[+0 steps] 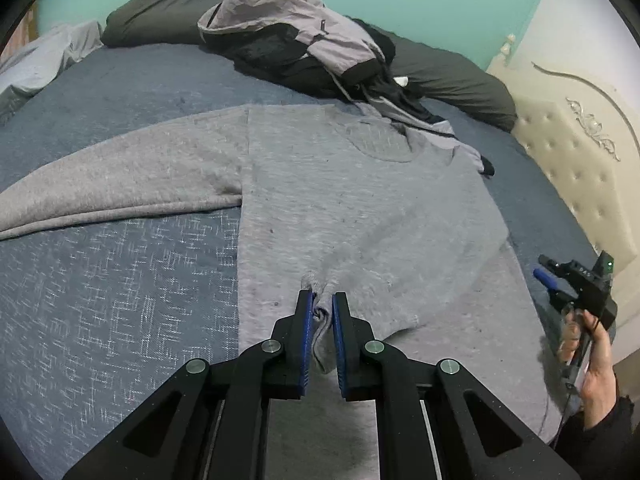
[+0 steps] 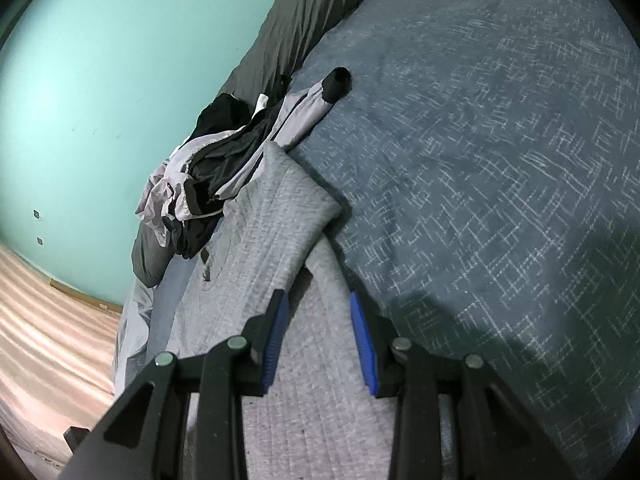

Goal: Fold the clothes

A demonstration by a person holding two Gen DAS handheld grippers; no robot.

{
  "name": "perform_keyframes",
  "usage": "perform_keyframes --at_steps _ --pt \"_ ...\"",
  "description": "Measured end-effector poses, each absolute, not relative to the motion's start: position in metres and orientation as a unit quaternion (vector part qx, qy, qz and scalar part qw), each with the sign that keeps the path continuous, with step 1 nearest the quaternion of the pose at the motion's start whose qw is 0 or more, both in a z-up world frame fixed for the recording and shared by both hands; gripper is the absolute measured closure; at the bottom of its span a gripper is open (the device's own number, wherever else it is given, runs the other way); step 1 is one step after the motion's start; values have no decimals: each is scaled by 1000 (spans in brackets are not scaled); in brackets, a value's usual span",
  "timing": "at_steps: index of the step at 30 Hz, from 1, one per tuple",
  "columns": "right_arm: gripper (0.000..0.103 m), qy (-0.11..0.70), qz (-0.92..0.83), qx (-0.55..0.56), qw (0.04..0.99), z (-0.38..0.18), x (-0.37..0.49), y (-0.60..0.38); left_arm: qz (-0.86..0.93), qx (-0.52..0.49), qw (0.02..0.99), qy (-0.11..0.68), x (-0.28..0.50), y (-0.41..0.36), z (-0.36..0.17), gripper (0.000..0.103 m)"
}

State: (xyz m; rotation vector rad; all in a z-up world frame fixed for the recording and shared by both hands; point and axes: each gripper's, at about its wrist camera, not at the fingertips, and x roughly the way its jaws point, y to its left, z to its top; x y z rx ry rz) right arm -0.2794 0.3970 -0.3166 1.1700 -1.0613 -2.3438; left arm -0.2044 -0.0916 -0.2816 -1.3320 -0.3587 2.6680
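Grey sweatshirt (image 1: 360,200): spread flat on the blue bedspread (image 1: 120,300), neckline toward the far pillows, one sleeve stretched out to the left.
Left gripper (image 1: 322,304): at the near hem of the sweatshirt, blue pads closed on a bunched pinch of the grey fabric, which rises in a small ridge between the fingertips.
Right gripper (image 2: 320,300): over the sweatshirt's right-hand side near the bedspread edge of the garment; its jaws stand apart with grey cloth lying under and between them, nothing pinched. A folded-over flap of the sweatshirt lies just ahead of its fingertips.
Right hand (image 1: 592,356): seen from the left wrist camera at the far right, wrapped around the gripper handle, dark sleeve at the wrist, the tool angled up and toward the sweatshirt.
Count: one grey sweatshirt; one lilac-and-black jacket (image 1: 296,36) heaped beyond it, its sleeve overlapping the sweatshirt's shoulder; two grippers.
Dark pillows (image 1: 160,16): along the far edge of the bed, against the teal wall (image 2: 100,60).
Headboard (image 1: 568,152): cream, tufted, at the right.
Floor (image 2: 48,320): pale wood beside the bed.
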Motion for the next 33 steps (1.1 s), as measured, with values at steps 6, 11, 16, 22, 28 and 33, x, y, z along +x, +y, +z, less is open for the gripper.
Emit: perform_keyframes --at_steps 6,11,16,22,28,33 --pt "70 -370 -817 413 160 -318 -280 394 868 -474 52 -134 -210 -100 -308 92" --pt "70 -371 -815 413 161 -318 -281 394 852 -502 34 -147 -211 -109 -334 92" --pt "70 -369 -815 416 164 -319 -283 392 861 -485 29 -153 -201 -110 -327 92" --pt "70 -343 -820 430 159 -315 -291 388 873 -464 60 -136 -202 -89 -312 92" --pt "70 -276 -825 468 156 -311 -309 378 856 -498 80 -118 -217 -69 -332 92" --pt "70 -174 -830 509 150 -311 -337 370 843 -519 85 -112 -224 -67 -352 92"
